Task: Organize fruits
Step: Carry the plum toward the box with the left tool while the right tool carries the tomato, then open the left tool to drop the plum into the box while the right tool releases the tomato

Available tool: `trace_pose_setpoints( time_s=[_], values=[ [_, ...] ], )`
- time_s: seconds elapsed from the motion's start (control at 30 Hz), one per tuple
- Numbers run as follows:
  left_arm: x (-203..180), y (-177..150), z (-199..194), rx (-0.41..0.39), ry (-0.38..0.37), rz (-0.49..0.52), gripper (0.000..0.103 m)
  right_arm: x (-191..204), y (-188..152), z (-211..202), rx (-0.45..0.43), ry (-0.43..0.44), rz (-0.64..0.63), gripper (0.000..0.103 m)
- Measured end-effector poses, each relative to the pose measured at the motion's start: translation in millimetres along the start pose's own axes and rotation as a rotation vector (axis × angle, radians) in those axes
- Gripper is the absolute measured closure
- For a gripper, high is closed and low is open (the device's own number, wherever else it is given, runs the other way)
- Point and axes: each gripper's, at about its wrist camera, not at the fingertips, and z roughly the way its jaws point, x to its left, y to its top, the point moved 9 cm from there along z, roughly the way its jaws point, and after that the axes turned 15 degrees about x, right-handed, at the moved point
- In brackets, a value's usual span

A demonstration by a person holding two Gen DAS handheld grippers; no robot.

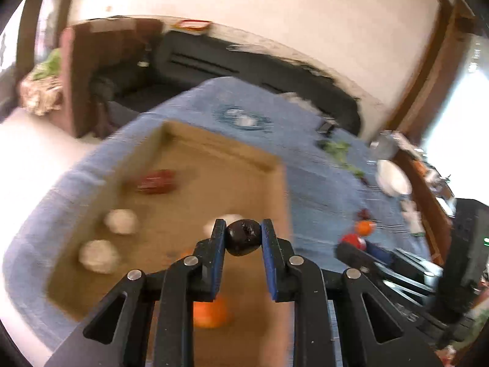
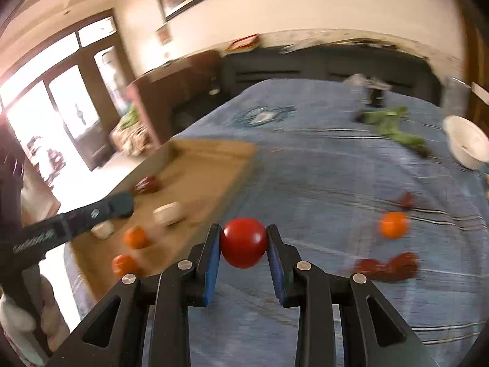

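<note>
Your left cam sits right above the cardboard tray (image 1: 189, 165), looking down across it. Your right cam hangs just right of that tray (image 2: 214, 165). Both share it.

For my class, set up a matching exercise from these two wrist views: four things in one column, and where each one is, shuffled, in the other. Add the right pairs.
Things
1. dark fruit
2. red fruit
3. white bowl
4. pale round pieces

Places
A. on the blue cloth, far right, near the green leaves
B. on the brown board
C. gripped by the right tongs
D. gripped by the left tongs

Pairs: 1-D, 2-C, 3-A, 4-B
</note>
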Motion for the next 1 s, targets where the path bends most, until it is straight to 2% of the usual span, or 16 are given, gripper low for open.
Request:
trace_pose_setpoints(
  time_s=[0.07, 0.13, 0.33, 0.5, 0.67, 0.8, 1.0],
  values=[
    [28, -6, 1, 0.016, 0.091, -0.028, 0.081, 21, 0, 8, 0.018, 0.009, -0.043, 0.07],
    [45, -11, 5, 0.035, 0.136, -0.048, 0.081, 38, 0, 17, 0.035, 0.016, -0.081, 0.07],
    [69, -27, 20, 0.083, 0.181, -0.064, 0.081, 68, -1, 49, 0.096, 0.022, -0.145, 0.07],
    [74, -27, 27, 0.093, 0.183, -0.069, 0.081, 79, -4, 76, 0.145, -0.009, -0.175, 0.07],
    [77, -28, 31, 0.098, 0.169, -0.085, 0.08, 82, -2, 86, 0.148, -0.057, -0.203, 0.069],
    [79, -26, 27, 0.085, 0.154, -0.093, 0.066, 83, -1, 88, 0.145, -0.045, -0.197, 0.068],
    [76, -22, 9, 0.05, 0.138, -0.096, 0.057, 82, 0, 80, 0.142, -0.016, -0.176, 0.068]
  ],
)
